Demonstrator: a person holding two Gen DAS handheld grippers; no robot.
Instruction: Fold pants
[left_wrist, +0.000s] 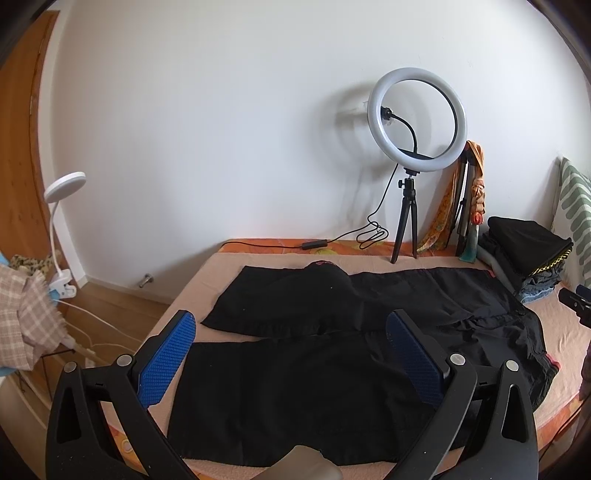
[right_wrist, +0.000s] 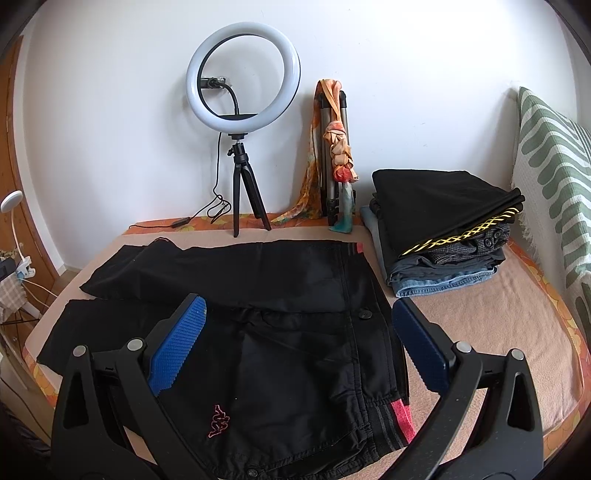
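Black pants (right_wrist: 258, 295) spread flat on bed (right_wrist: 498, 332), legs apart, waistband toward right. Left hand-held gripper (left_wrist: 291, 336) spread above leg; right hand-held gripper (right_wrist: 299, 321) spread above waist. Risk: slippery fabric bunching, single-layer pinch skewing fold.

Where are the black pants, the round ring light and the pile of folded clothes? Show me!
black pants (right_wrist: 295, 350), right wrist view, on the upper front panel near the waistband.
ring light (right_wrist: 242, 75), right wrist view, on the glowing ring's top-right arc.
pile of folded clothes (right_wrist: 436, 199), right wrist view, on the black top garment.
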